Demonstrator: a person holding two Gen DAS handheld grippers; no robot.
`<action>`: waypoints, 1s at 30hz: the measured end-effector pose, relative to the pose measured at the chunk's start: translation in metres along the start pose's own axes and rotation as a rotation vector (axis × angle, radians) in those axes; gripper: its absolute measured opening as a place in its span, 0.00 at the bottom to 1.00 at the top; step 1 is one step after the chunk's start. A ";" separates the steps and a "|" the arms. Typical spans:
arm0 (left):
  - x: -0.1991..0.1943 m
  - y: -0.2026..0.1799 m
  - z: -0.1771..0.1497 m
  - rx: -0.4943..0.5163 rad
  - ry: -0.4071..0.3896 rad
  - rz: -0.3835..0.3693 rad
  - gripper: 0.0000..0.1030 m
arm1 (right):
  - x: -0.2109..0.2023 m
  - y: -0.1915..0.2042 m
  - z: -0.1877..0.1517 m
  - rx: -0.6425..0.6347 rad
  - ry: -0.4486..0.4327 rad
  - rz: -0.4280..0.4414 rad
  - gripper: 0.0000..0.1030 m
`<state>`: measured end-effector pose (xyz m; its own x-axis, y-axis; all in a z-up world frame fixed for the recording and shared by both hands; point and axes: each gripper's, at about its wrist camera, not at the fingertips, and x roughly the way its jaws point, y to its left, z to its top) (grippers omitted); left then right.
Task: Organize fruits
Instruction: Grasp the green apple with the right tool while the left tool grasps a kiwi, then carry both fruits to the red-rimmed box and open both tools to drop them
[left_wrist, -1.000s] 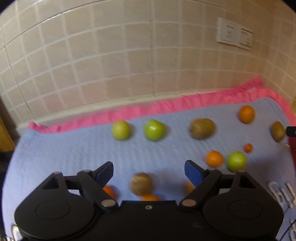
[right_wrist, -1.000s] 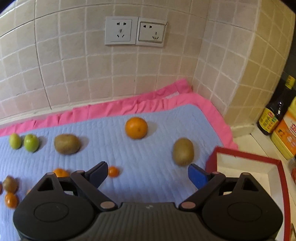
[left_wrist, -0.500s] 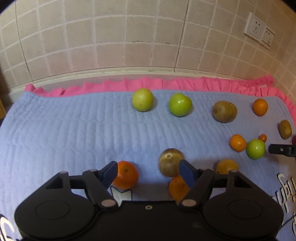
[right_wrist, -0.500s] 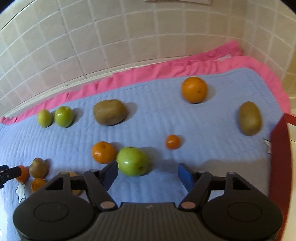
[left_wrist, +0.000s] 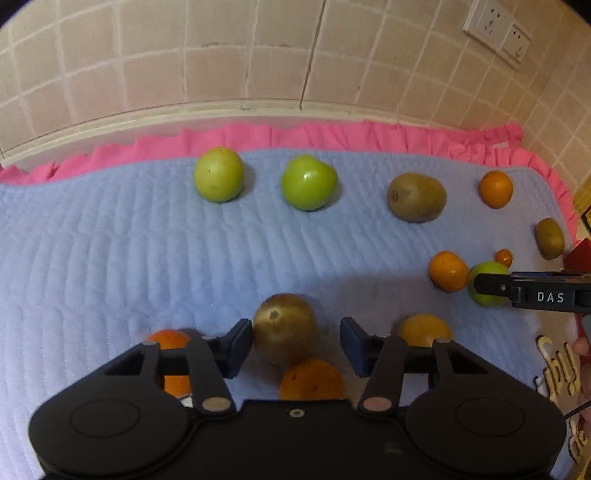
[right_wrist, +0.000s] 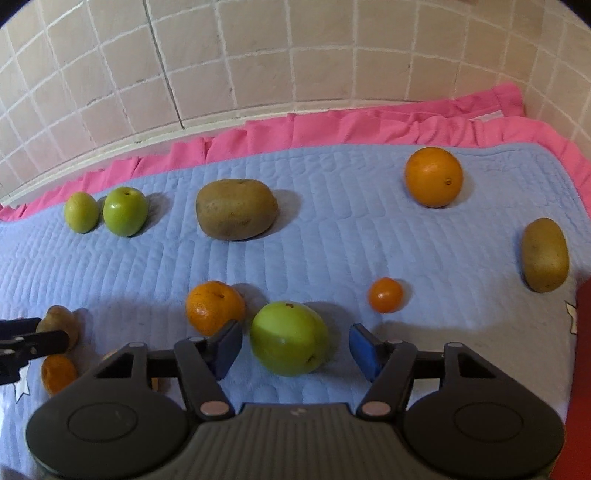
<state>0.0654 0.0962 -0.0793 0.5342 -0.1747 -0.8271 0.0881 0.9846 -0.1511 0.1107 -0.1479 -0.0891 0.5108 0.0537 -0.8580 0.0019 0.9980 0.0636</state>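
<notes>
My left gripper (left_wrist: 295, 341) straddles a brown kiwi (left_wrist: 284, 326) on the blue quilted mat (left_wrist: 110, 258). Its jaws are closing: the left pad looks to be at the kiwi's skin, while a gap shows at the right pad, so I am not pinching it yet. The kiwi sits dead ahead between my fingers, slightly left of centre, with a mandarin (left_wrist: 312, 378) touching it on my near side.

My right gripper (right_wrist: 295, 349) frames a green apple (right_wrist: 289, 342), jaws also closing, with mat visible on both sides of the fruit. The apple lies straight ahead, a touch left of midline, round with no long axis to align to. An orange (right_wrist: 214, 306) sits just behind my left finger, close enough that I judge it could be nudged.
</notes>
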 end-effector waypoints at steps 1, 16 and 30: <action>0.003 -0.002 0.000 0.010 0.005 0.017 0.51 | 0.002 0.000 0.001 -0.001 0.004 0.004 0.59; -0.008 -0.008 -0.002 0.011 -0.015 0.047 0.43 | -0.006 -0.011 -0.001 0.086 -0.026 0.050 0.50; -0.097 -0.171 0.054 0.343 -0.306 -0.275 0.43 | -0.184 -0.114 -0.013 0.254 -0.352 -0.148 0.50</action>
<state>0.0440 -0.0551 0.0556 0.6688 -0.4671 -0.5784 0.5019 0.8576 -0.1124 0.0055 -0.2709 0.0551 0.7503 -0.1475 -0.6444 0.2854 0.9516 0.1145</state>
